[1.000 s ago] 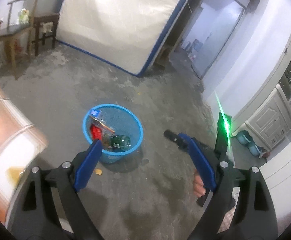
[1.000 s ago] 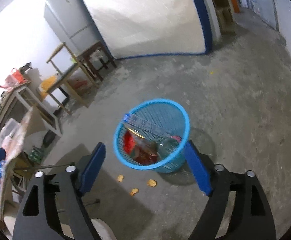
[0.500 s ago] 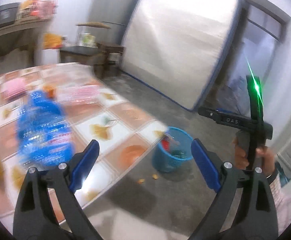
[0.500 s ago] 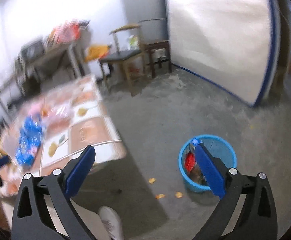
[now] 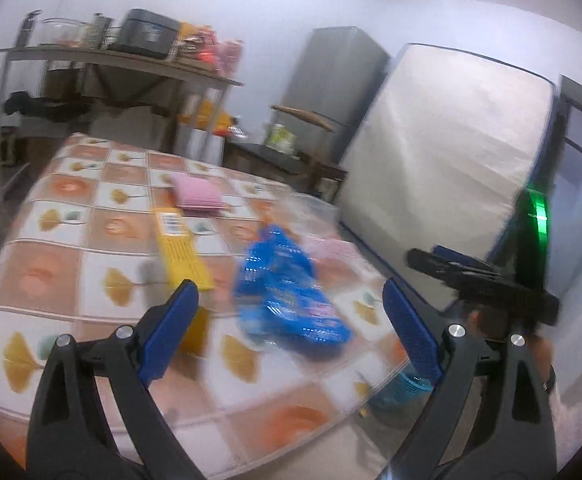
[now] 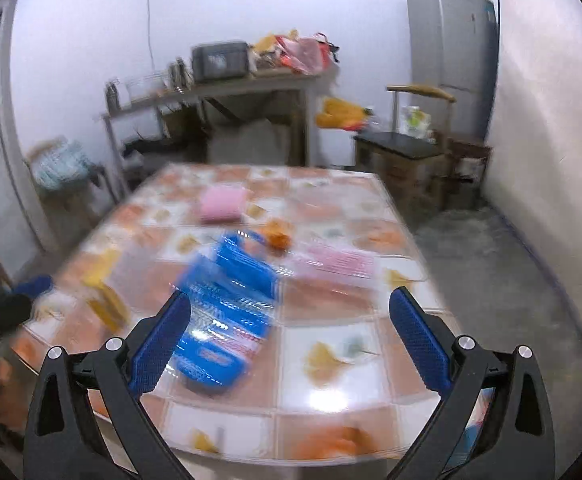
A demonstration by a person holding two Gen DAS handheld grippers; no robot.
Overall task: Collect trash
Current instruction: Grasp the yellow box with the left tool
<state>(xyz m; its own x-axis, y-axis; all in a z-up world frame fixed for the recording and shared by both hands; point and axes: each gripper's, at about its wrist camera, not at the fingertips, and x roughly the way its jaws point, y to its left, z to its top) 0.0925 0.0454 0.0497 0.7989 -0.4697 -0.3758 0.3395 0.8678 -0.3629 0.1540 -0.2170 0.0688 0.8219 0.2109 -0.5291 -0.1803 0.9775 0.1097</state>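
Left tool [image 5: 287,330]: released and empty, aimed at the blue packet [image 5: 289,294] lying on the worktop [image 5: 91,264], so you can take it next. Right tool [image 6: 289,338]: also released; the blue packet [image 6: 227,320] sits between its tips, untouched.

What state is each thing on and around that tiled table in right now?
Left gripper: open, empty.
Right gripper: open, empty.
Blue plastic pack: lying crumpled on the table.
Yellow box: lying flat.
Pink pad: flat, at the far end.
Blue trash basket: on the floor, mostly hidden by the table edge.
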